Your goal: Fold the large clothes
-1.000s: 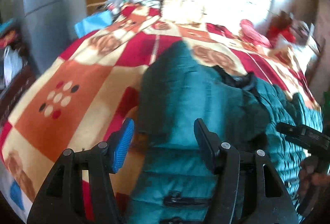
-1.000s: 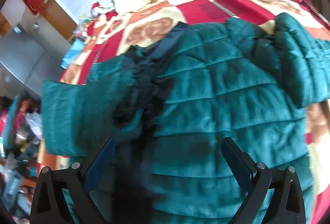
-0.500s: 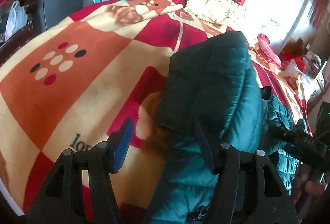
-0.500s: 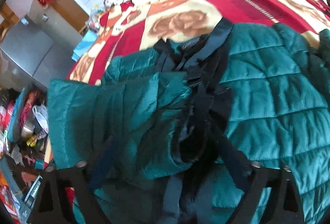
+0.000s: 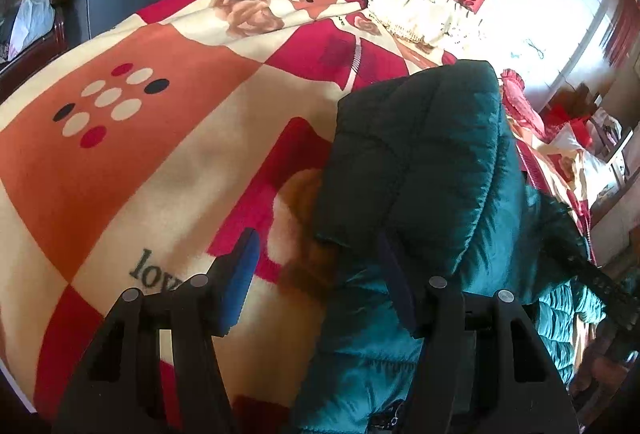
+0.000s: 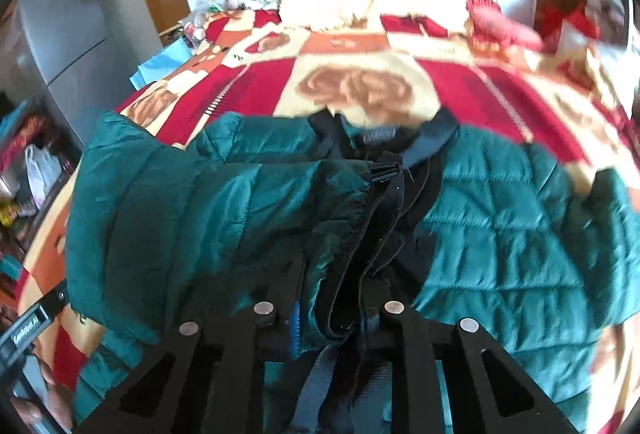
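On the bed [image 5: 120,162] | green quilted jacket [image 6: 500,226] spread across the blanket | right tongs [image 6: 332,318] just closed, pinching its dark front edge | left tongs [image 5: 316,274] half spread, straddling folded sleeve [image 5: 416,162] edge, not gripping

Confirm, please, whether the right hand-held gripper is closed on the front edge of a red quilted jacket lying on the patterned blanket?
Only the colour is wrong: the quilted jacket is teal green. The right wrist view shows the right hand-held gripper closed on its front edge, on the patterned blanket.
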Action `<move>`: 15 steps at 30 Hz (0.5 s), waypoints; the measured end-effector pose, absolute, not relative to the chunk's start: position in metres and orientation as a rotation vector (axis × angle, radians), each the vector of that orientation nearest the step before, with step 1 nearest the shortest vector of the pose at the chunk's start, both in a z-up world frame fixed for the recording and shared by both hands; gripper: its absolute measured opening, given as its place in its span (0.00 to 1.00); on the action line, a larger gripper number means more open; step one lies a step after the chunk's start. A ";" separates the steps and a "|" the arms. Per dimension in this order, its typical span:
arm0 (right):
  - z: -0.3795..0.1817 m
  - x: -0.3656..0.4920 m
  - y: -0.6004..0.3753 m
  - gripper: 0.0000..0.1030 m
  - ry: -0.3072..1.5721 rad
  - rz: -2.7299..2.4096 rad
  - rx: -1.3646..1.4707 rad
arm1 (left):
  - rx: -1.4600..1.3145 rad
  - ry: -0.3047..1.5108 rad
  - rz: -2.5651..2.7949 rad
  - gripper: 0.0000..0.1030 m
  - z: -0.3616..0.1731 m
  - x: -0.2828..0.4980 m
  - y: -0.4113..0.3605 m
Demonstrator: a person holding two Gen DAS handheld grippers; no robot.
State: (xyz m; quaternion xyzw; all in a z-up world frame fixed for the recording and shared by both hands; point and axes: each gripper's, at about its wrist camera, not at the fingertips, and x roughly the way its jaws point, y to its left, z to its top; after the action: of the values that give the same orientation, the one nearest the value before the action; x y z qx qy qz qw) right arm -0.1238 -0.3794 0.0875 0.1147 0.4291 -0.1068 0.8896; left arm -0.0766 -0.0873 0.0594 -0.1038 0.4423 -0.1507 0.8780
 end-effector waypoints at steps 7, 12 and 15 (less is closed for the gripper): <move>0.132 -0.154 -0.402 0.16 0.764 -0.304 0.222 | -0.217 0.912 -0.305 0.59 0.059 -0.078 -0.086; 0.147 -0.173 -0.436 0.15 0.729 -0.432 0.206 | -0.174 0.921 -0.302 0.59 0.056 -0.081 -0.092; 0.137 -0.185 -0.462 0.15 0.751 -0.505 0.249 | -0.167 0.931 -0.300 0.59 0.051 -0.080 -0.095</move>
State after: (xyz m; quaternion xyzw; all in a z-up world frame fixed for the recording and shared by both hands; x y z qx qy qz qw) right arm -0.1849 -0.4623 0.1373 0.1200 0.3620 -0.2433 0.8918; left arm -0.0799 -0.0949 0.0514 -0.0802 0.4466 -0.1438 0.8794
